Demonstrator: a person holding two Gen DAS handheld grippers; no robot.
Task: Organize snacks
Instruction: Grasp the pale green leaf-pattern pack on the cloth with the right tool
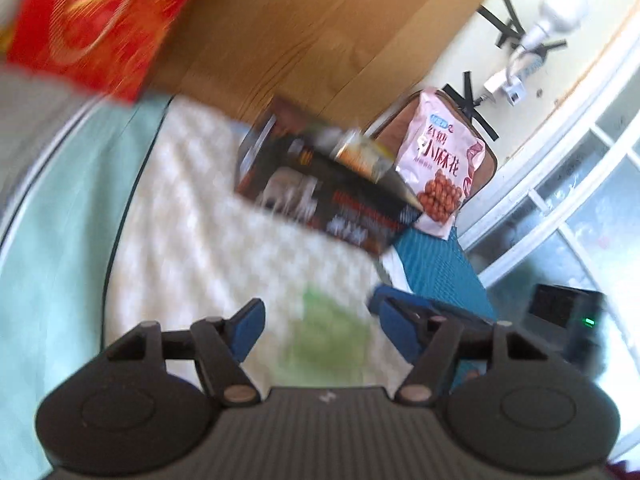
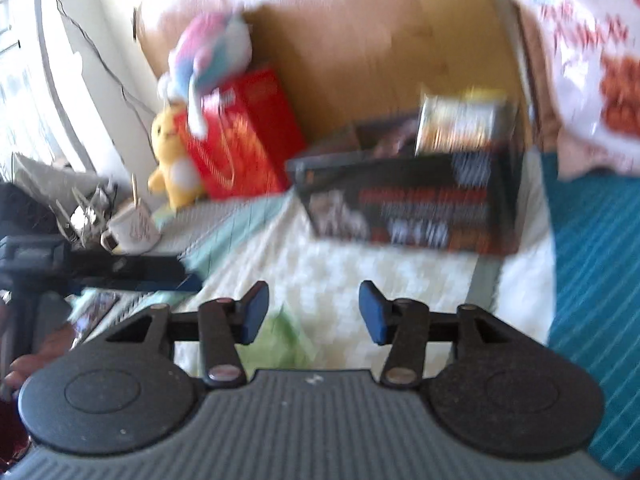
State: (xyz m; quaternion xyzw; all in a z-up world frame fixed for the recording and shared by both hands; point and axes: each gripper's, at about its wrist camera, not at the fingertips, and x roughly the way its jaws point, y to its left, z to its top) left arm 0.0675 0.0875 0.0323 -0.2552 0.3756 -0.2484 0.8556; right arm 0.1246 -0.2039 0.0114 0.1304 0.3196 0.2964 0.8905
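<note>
A black snack box (image 1: 320,196) lies open on the pale quilted bedcover, with a yellow-labelled packet (image 1: 360,154) standing inside it. The box also shows in the right wrist view (image 2: 408,204), with the packet (image 2: 460,124). A pink snack bag (image 1: 440,160) leans behind the box, against a brown cushion; it shows at the top right of the right wrist view (image 2: 580,64). A green packet (image 1: 328,340) lies just under my open, empty left gripper (image 1: 320,328). My right gripper (image 2: 314,312) is open and empty, above the green packet (image 2: 280,340).
A red box (image 1: 92,24) stands at the left against the wooden headboard (image 1: 320,32); it shows again (image 2: 244,136) with a yellow plush toy (image 2: 172,160) and a pastel plush. A teal blanket (image 2: 592,280) lies at the right. The other gripper's arm (image 2: 120,268) reaches in at left.
</note>
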